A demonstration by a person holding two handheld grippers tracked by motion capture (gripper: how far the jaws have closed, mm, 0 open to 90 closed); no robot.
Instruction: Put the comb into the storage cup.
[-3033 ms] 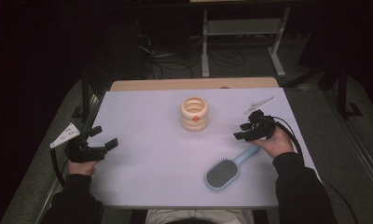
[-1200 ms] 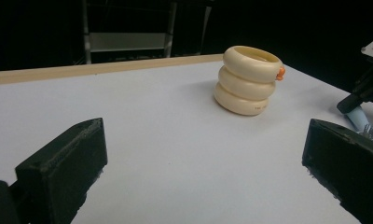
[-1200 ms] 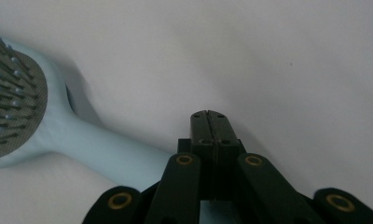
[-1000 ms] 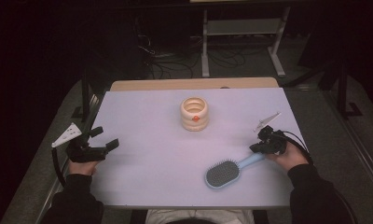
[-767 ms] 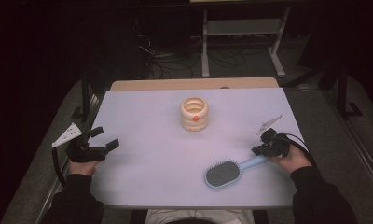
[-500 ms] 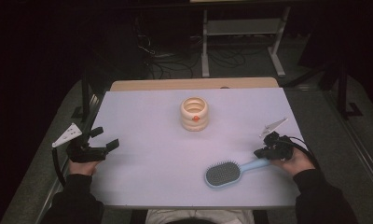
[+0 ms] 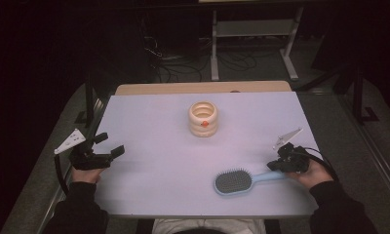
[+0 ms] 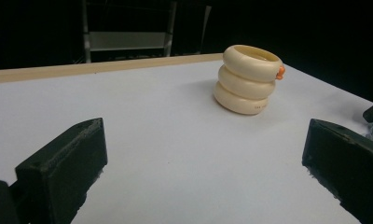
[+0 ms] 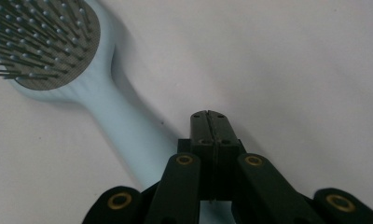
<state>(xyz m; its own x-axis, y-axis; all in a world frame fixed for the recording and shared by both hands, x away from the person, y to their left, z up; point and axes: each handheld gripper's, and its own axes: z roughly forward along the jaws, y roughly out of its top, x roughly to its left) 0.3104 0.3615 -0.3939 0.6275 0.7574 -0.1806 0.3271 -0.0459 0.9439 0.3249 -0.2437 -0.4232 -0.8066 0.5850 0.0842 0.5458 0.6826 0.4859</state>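
Hairbrush (image 7: 242, 181) handling notes. A pale blue brush is seen lying flat on the near right part of the desk (image 7: 154, 131), bristles up, with its oval head toward the middle of the desk and its handle (image 7: 270, 176) running out toward the right gripper (image 7: 281, 165). In the right gripper view the handle (image 9: 128, 140) passes under and beside the jaws, which are pressed together with no gap between them; no part of the brush is seen pinched between them, so contact is judged to be on top of or alongside the handle's end, not a grip.

The brush is judged to be light, stiff moulded plastic. The handle is smooth and rounded, so some slip under hard pads is to be expected. The head (image 9: 44, 42) carries a soft cushion set with thin ball-tipped pins; these are liable to bend and should not be clamped.

Hold is best taken across the handle, near the neck where it widens toward the head, so that the heavier end does not droop. The jaws must first be spread wider than the handle.

The left gripper (image 7: 107, 148) rests at the near left of the desk with its jaws spread wide and nothing between them, pointed toward a cream ringed cup (image 8: 250, 79) standing well apart at the far middle.
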